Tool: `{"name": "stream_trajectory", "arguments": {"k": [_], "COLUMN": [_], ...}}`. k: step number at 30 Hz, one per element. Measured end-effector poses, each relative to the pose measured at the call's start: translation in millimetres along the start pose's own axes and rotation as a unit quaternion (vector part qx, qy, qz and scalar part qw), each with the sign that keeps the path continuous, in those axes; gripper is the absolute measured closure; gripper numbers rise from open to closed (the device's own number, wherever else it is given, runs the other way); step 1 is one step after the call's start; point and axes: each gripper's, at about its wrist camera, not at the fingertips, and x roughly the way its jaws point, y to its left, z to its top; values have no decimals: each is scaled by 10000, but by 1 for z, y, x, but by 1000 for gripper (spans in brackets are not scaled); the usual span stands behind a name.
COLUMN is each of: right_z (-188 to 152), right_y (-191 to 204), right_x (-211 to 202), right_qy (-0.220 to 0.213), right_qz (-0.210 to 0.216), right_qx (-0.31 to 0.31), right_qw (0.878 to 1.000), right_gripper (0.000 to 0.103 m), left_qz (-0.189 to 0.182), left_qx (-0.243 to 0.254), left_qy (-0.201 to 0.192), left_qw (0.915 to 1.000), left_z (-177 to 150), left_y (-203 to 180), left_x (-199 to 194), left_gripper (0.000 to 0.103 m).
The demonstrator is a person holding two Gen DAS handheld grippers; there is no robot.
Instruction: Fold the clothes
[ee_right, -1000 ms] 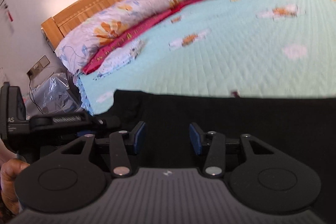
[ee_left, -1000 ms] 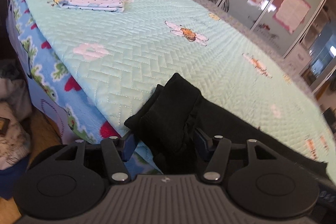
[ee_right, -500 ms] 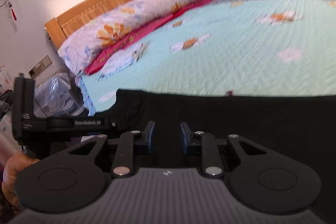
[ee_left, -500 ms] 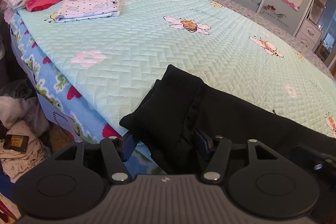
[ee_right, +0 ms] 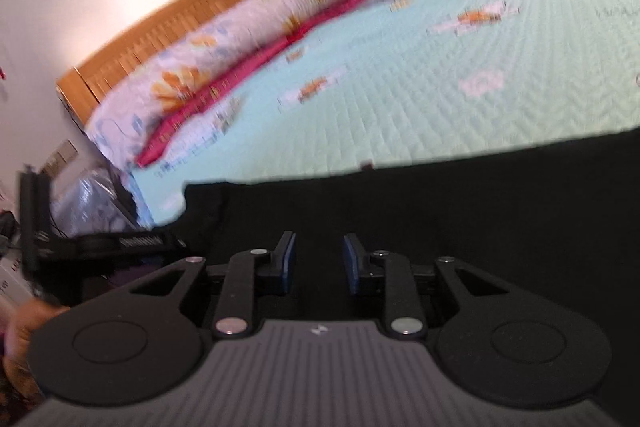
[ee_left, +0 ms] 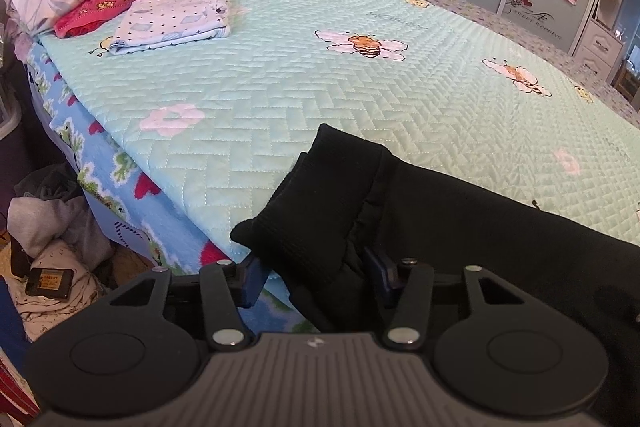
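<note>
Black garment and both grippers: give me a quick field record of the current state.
garment: black garment lying along the near edge of the bed, ribbed cuff end bunched up
surface: mint quilted bedspread with bee prints
left gripper: jaws apart around the cuff end, not clearly clamped
right gripper: jaws apart over the black fabric, nothing pinched between them
already folded: white dotted garment near the pillows
image quality: right wrist view motion-blurred
</note>
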Motion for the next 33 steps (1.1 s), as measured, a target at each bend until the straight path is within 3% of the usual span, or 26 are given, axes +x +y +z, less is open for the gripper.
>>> {"name": "stream_trajectory", "arguments": {"k": [5,17,22,29,31,32,33], "right_z": [-9,-14,-16,-11,-16,-19,-23], "right_y": [-19,-28,-40,-31,-39,-46,-54], "right_x": [10,-8,-10,-28,-24,-21,-21], "right_qy": [276,88,116,-110,33,157,193], "right_qz": [-42,254,295,610,476,310,281], "right_qx": [318,522,772,620,732,850,977], "right_qw": [9991,9983,9965,9962,9962,9958,9946], "right_gripper": [74,73,73,72,71,72,82], "left_qz": [86,155,158,127,50,4,-48], "left_qx": [112,237,246,229,185,158,128], "left_qy": [-31,-30,-17,-10,6,17,23], "left_qw": [9999,9996,9996,9997,9998,9999,9999], "left_z": [0,1,1,0,0,0,0], "left_y": [-4,-11,-12,-11,-8,-6,-4], "left_x": [1,0,1,2,2,3,4], "left_gripper": [52,67,69,69,69,69,69]}}
